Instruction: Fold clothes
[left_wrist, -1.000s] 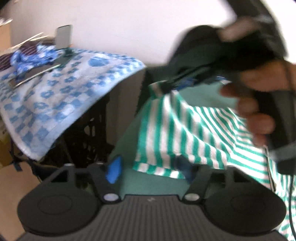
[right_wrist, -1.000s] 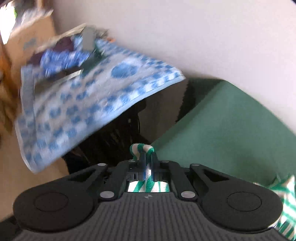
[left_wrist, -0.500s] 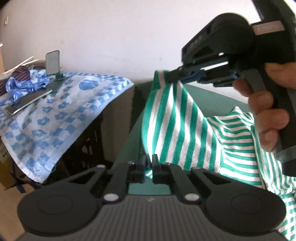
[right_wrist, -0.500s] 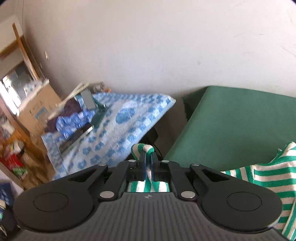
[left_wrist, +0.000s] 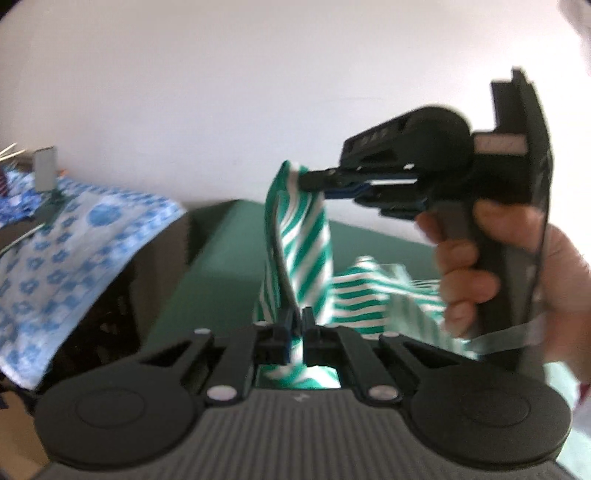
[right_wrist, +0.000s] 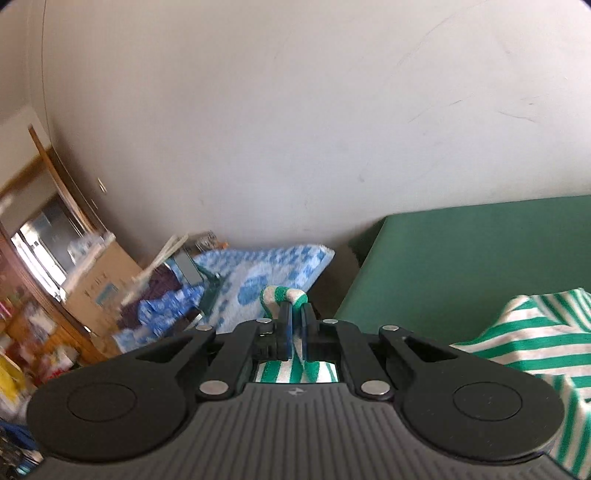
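While both grippers are clenched on the green-and-white striped garment, it hangs stretched between them above the green surface: the left gripper pinches a lower edge, the right gripper holds a corner higher and farther, the rest bunched at right. A blue patterned towel drapes at left

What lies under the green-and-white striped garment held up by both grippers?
Under the green-and-white striped garment a dark green cloth-covered surface shows. The left gripper and right gripper pinch the garment. Whatever sits below its bunched lower part is covered.
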